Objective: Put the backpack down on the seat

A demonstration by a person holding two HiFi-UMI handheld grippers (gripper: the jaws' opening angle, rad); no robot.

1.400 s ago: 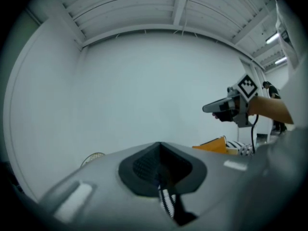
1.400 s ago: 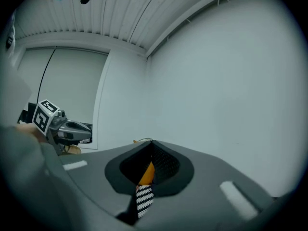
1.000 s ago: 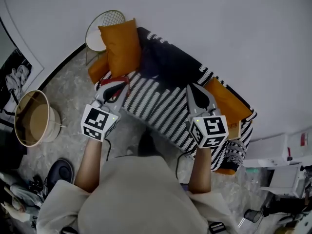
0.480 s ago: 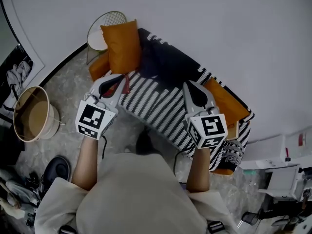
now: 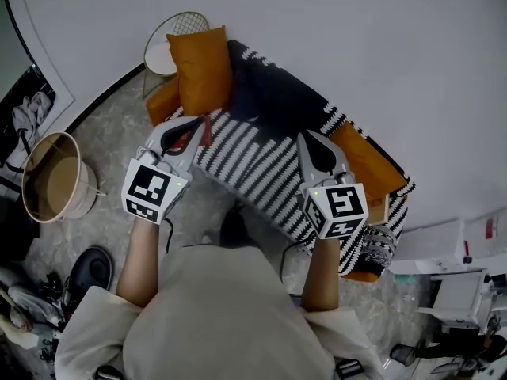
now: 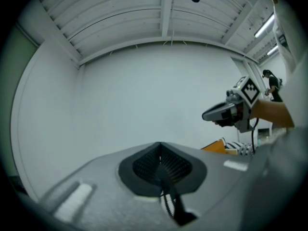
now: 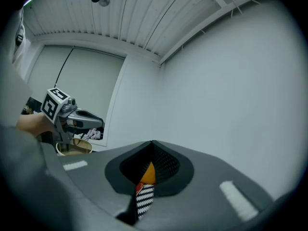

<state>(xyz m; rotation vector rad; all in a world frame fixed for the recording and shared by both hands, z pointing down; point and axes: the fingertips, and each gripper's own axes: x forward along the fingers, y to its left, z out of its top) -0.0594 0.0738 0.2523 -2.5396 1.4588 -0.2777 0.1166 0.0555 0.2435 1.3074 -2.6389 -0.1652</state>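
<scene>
Seen from above, a person stands at an orange sofa (image 5: 371,169) draped in a black-and-white striped throw (image 5: 253,165), with a tool in each hand. The left tool (image 5: 188,127), jaws pressed together with nothing gripped, hovers over the near left edge of the throw, just beside a small red patch (image 5: 203,133) that cannot be identified. The right tool (image 5: 311,138), jaws likewise closed and empty, hangs over the right half of the throw, near a bare orange corner of the sofa. Only a thin slit shows between each pair of jaws: stripes beyond the left, orange and stripes beyond the right.

The backpack (image 5: 265,93), a dark bulk, lies on the seat toward the wall (image 5: 356,38), beyond the tips of both tools and roughly between them; neither pair of jaws is on it. An orange cushion (image 5: 198,70) stands just beside it at the sofa's left end, with a wire chair (image 5: 170,39) behind that in the corner. A round basket (image 5: 49,184) sits on the floor (image 5: 111,145) to the left, well apart from the sofa.

Each gripper view catches the other tool held out level against the pale wall
</scene>
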